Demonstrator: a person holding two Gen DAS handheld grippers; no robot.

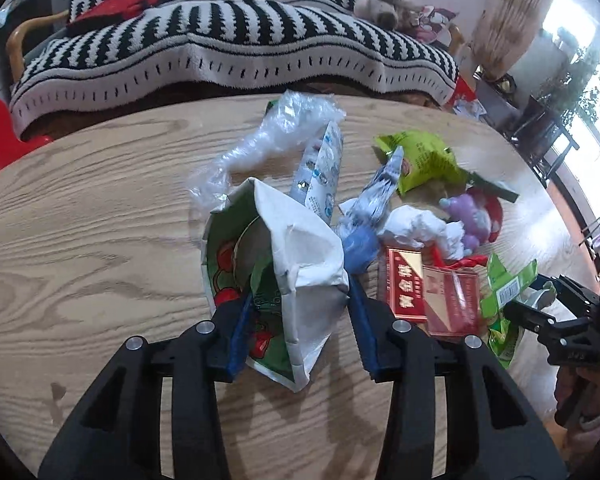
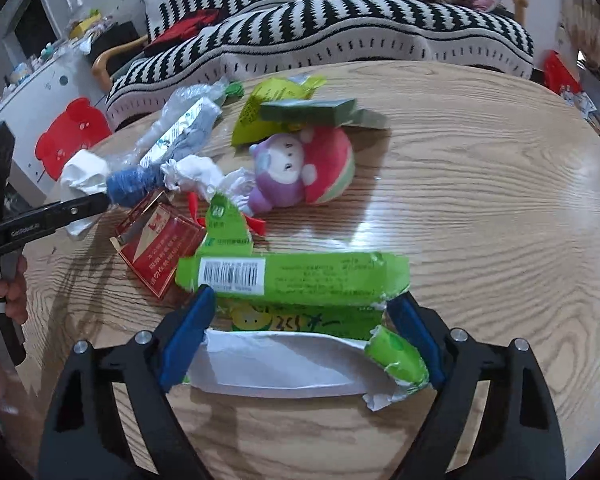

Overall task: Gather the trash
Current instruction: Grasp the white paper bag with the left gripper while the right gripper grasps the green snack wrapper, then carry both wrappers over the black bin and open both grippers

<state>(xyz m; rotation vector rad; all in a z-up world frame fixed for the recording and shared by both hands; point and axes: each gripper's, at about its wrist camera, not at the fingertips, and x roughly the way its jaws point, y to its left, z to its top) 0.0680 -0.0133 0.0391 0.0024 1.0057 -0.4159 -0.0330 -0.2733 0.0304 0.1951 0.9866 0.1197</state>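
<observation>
My left gripper (image 1: 300, 292) is shut on a crushed white paper carton (image 1: 304, 264) with green and red print, which rests on the wooden table (image 1: 100, 220). In the right wrist view, my right gripper (image 2: 303, 298) is shut on a flattened green box (image 2: 300, 280) with a barcode; its pads touch both ends. The right gripper (image 1: 540, 312) also shows at the right edge of the left wrist view. More litter lies behind: a clear plastic bag (image 1: 284, 128), a blue-white wrapper (image 1: 320, 168), a green snack bag (image 1: 424, 160), a white tissue (image 1: 416, 228) and red cigarette packs (image 1: 404, 284).
A purple and pink plush toy (image 2: 296, 172) lies mid-table beside a dark green box (image 2: 308, 110). A sofa under a black-and-white striped blanket (image 1: 228, 40) runs along the far table edge. A red bear-shaped stool (image 2: 72, 136) stands at the left. A person's hand (image 2: 14, 292) holds the left gripper's handle.
</observation>
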